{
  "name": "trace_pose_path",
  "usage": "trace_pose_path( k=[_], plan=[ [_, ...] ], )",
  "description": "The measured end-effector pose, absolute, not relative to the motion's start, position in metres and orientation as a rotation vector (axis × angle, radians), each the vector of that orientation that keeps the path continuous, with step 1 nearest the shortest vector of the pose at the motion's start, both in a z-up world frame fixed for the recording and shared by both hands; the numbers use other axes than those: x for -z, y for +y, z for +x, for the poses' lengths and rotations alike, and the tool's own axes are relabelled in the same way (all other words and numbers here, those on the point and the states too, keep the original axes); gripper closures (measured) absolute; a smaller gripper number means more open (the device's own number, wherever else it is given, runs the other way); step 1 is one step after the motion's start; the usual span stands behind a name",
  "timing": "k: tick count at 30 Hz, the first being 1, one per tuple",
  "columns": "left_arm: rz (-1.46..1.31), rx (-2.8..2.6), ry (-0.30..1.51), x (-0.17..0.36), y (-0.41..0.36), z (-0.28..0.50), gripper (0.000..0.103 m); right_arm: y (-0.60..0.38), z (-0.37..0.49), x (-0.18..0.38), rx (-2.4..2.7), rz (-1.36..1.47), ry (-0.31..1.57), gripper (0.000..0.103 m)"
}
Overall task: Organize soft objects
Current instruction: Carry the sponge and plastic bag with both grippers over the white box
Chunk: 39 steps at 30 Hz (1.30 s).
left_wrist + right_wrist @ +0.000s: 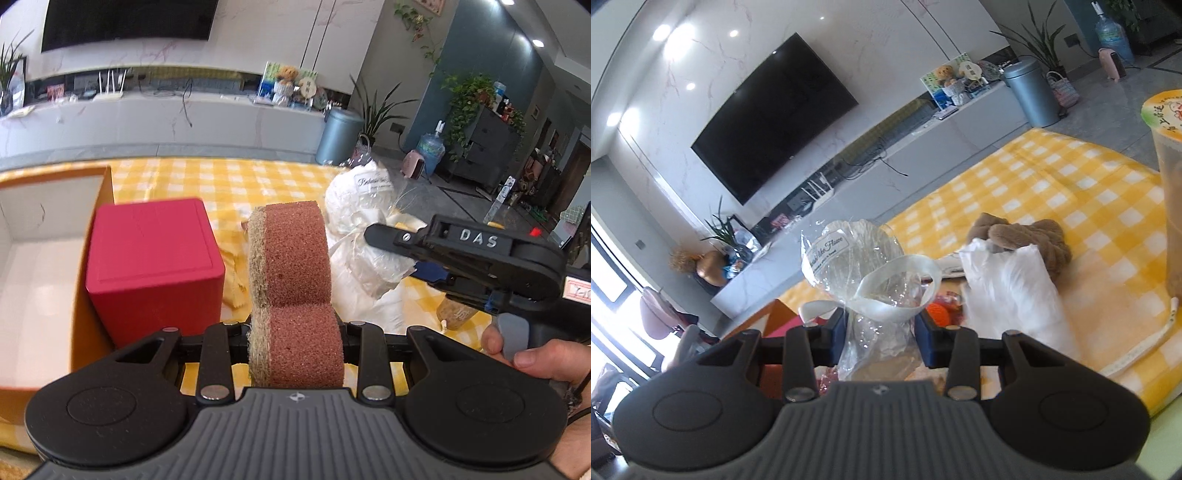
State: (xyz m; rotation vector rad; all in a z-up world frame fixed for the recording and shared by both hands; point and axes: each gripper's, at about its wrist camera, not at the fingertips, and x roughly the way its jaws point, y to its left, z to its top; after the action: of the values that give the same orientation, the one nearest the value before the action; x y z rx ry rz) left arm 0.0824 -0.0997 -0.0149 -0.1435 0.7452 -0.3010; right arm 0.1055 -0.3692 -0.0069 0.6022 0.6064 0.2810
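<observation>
Beyond right claw: brown plush, unseen from left.

Cube beside box (left), sponge right

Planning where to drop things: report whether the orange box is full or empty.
Mostly empty: the orange box shows bare white walls and floor; its near corner is hidden.

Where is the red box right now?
In the left wrist view, the red box sits left of the sponge, against the orange tray.
</observation>
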Motion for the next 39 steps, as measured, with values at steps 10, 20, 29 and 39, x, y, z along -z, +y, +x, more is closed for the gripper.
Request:
trace_pose_path(
  k=[10,20,29,39],
  plan=[
    [-0.153,0.33,0.758,0.002,-0.085,0.086,0.067,-0.364,0.104,0.006,-0.141,0.469,0.641,0.066],
    [-0.122,0.285,0.688,-0.029,-0.035,0.077,0.067,-0.363,0.096,-0.003,-0.303,0.596,0.584,0.067],
    [-0.179,0.128,0.65,-0.038,0.046,0.063,0.067,-0.302,0.088,-0.036,-0.646,0.657,0.524,0.067],
    [-0.21,0.053,0.65,-0.017,0.127,0.059,0.067,-0.167,0.103,-0.028,-0.865,0.634,0.677,0.067]
  ],
)
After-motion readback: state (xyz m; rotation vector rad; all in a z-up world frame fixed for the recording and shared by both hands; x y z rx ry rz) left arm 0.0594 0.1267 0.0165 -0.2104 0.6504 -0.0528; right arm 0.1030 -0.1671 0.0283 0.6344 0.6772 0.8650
